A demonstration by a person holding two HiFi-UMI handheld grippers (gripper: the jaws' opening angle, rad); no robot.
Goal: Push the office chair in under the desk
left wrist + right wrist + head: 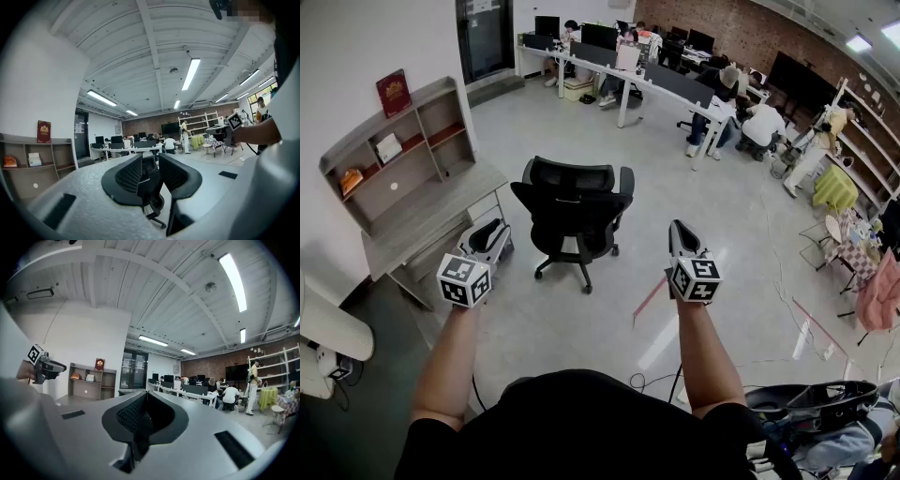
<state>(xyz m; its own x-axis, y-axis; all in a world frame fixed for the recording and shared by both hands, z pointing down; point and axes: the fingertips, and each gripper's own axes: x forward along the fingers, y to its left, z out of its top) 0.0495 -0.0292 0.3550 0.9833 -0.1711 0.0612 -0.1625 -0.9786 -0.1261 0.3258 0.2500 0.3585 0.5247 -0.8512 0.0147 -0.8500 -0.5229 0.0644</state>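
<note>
Office chair (575, 217) stands on the open floor, a little beyond both grippers and touched by neither. The left gripper (490, 232) holds its jaws slightly apart with nothing between them; the right gripper (682, 232) has its jaws together, empty. Left of the chair, apart from it, a desk (441, 214) with a shelf unit (398, 141) stands against the wall.

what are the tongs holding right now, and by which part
Nothing. The left tongs are partly open and the right tongs are shut, both empty and short of the office chair.
</note>
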